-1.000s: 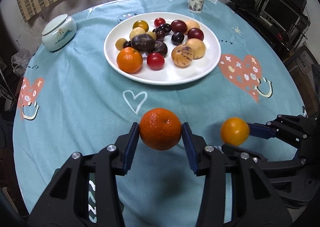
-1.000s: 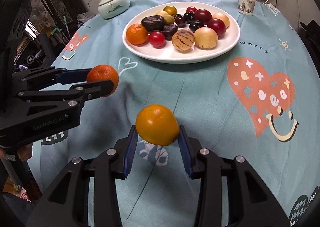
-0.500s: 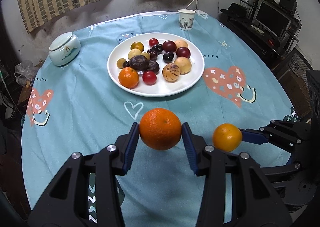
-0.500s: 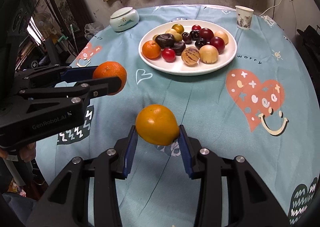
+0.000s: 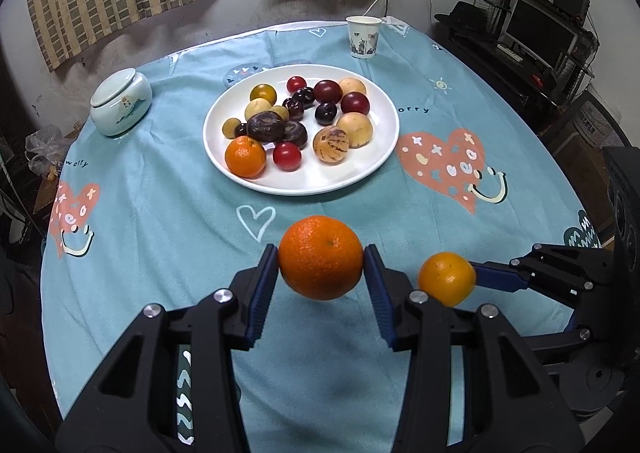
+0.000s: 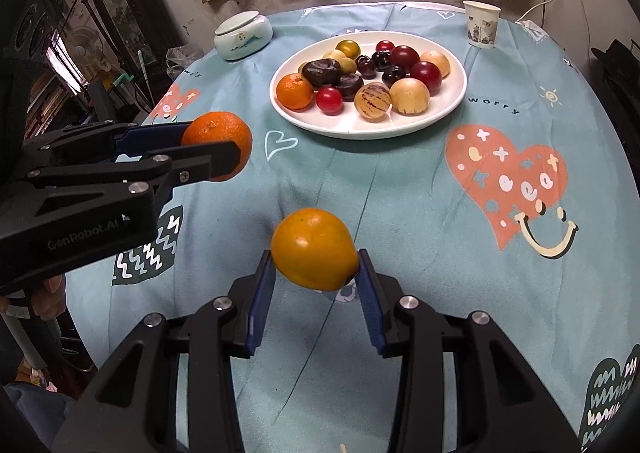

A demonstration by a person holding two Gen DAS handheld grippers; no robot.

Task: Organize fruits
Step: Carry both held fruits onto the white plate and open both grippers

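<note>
left tongs [image 5: 321, 265] pinch an orange [image 5: 321, 257]; right tongs [image 6: 316, 273] pinch a yellow-orange fruit [image 6: 314, 249], mid-frame above the tabletop [image 5: 160, 213].

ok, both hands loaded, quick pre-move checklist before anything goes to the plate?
1. Left gripper holds the dimpled round orange: ok, pinched on both sides.
2. Right gripper holds the smooth yellow-orange fruit: ok.
3. Both fruits clear of the blue heart-print tablecloth: ok.
4. Bare space on the white round plate: ok, along its near rim.
5. Grippers apart from each other: ok, side by side.
6. Paper cup and pale lidded ceramic jar out of the path: ok.
</note>
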